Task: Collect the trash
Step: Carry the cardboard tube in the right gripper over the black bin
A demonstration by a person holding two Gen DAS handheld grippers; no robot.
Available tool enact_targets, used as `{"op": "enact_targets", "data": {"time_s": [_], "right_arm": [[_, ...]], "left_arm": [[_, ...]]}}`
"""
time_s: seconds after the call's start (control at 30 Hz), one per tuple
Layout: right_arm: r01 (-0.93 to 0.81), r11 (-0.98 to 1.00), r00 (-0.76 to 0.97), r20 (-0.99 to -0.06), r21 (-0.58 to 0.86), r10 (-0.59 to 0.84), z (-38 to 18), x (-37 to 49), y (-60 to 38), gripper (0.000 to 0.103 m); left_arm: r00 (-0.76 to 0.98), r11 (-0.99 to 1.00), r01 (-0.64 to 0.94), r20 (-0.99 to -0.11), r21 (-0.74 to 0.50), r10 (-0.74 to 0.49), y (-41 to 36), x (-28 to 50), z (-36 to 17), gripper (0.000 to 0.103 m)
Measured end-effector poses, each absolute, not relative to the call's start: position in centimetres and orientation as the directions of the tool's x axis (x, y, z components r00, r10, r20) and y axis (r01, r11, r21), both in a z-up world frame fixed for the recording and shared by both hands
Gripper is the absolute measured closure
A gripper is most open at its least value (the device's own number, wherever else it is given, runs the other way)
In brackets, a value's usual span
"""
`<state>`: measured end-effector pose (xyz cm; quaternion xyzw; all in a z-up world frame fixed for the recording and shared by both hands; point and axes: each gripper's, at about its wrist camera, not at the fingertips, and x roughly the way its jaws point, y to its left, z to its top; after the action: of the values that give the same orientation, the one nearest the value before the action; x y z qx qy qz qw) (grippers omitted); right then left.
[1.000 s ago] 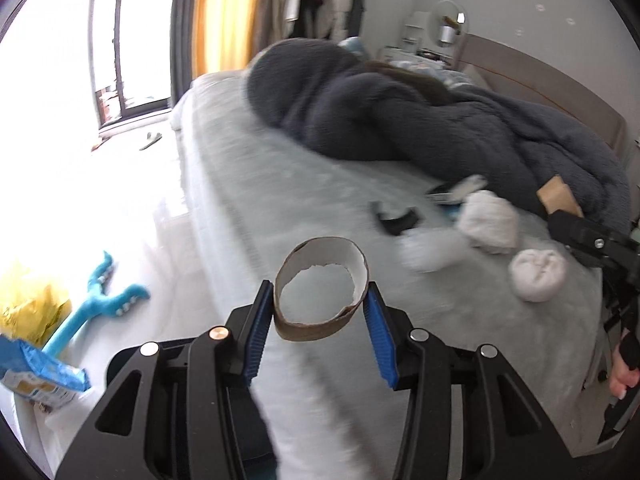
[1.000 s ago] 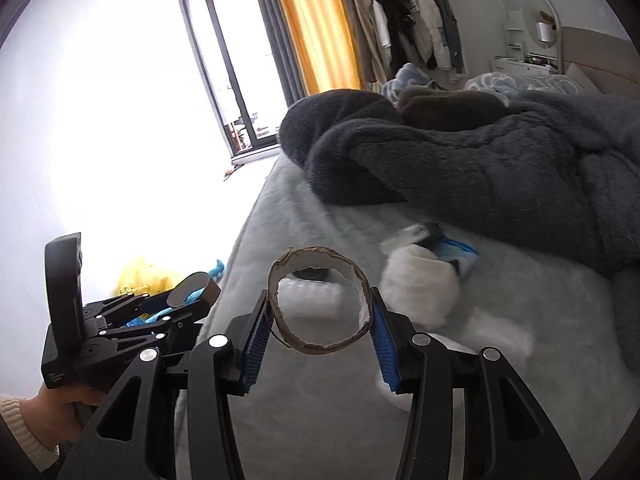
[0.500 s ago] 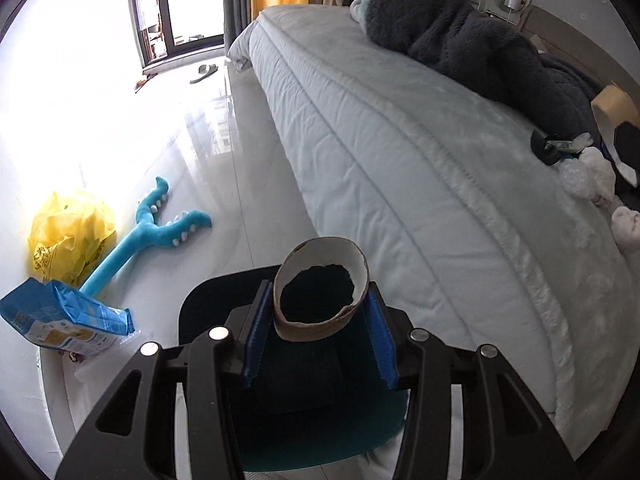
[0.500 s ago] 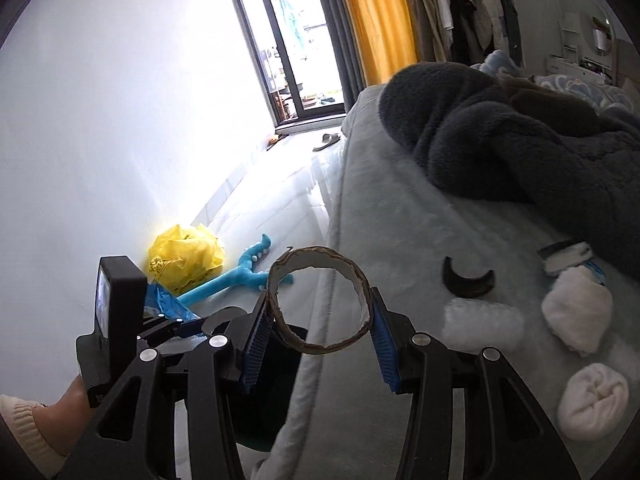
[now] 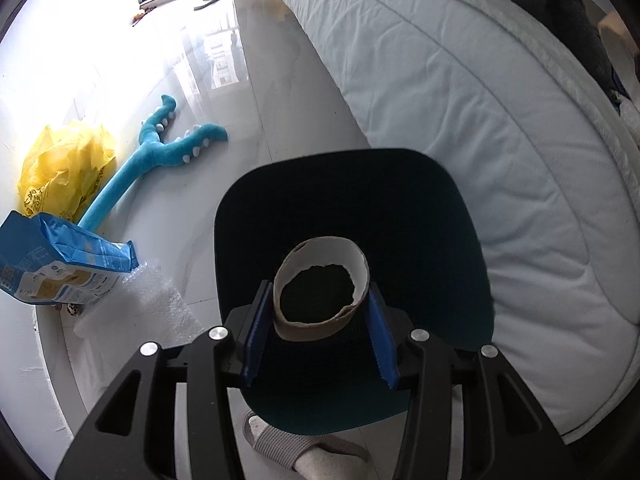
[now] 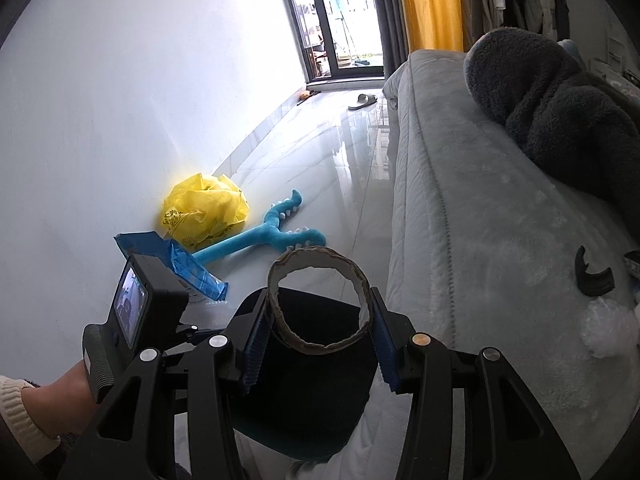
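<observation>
My left gripper (image 5: 320, 304) points steeply down and is shut on a short brown cardboard tube (image 5: 308, 330), its blue pads on both sides. The tube hangs over the mouth of a dark teal bin (image 5: 440, 240) on the floor beside the bed. My right gripper (image 6: 322, 312) is shut on a second cardboard tube (image 6: 316, 346), held above the near side of the same bin (image 6: 312, 408). In the right wrist view the left gripper's body (image 6: 132, 312) and the hand (image 6: 60, 400) holding it are at the lower left; its fingers are hidden there.
A yellow plastic bag (image 5: 60, 164), a blue plush toy (image 5: 160, 156), a blue packet (image 5: 60, 264) and bubble wrap (image 5: 148, 308) lie by the wall. The bed (image 5: 480, 100) flanks the bin; on it are a dark blanket (image 6: 560, 108), a black curved piece (image 6: 592, 280) and white wads (image 6: 608, 324).
Both grippers swung away from the bed top and down toward the floor, each keeping its tube. The bin has come into view under them, and the left tube is now over its mouth.
</observation>
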<state>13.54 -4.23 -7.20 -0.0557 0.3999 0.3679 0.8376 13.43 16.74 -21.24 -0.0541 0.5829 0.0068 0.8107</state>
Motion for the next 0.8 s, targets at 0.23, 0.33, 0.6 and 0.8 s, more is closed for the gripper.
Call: {"op": "enact_targets", "data": {"time_s": [0.23, 0.33, 0.6, 0.8], "right_arm": [[-0.654, 0.724, 0.375, -0.736, 0.221, 0.563, -8.6, 13.8, -1.9, 0.055], [-0.658, 0.72, 0.359, -0.75, 0.218, 0.555, -9.2, 13.9, -0.9, 0.055], [-0.651, 0.73, 0.323, -0.793, 0.209, 0.516, -11.4, 14.3, 0.8, 0.055], [-0.635, 0.747, 0.282, -0.841, 0.198, 0.462, -14.2, 14.5, 2.3, 0.055]], "left_arm": [[0.242, 0.993, -0.062, -0.967, -0.096, -0.078, 17.7, 12.6, -23.1, 0.051], [0.241, 0.993, -0.059, -0.967, -0.098, -0.081, 18.3, 12.1, -23.2, 0.043], [0.385, 0.991, -0.078, -0.92, -0.108, -0.07, 20.1, 11.5, -20.0, 0.032], [0.531, 0.981, -0.111, -0.844, -0.161, -0.078, 21.9, 10.8, -16.4, 0.027]]}}
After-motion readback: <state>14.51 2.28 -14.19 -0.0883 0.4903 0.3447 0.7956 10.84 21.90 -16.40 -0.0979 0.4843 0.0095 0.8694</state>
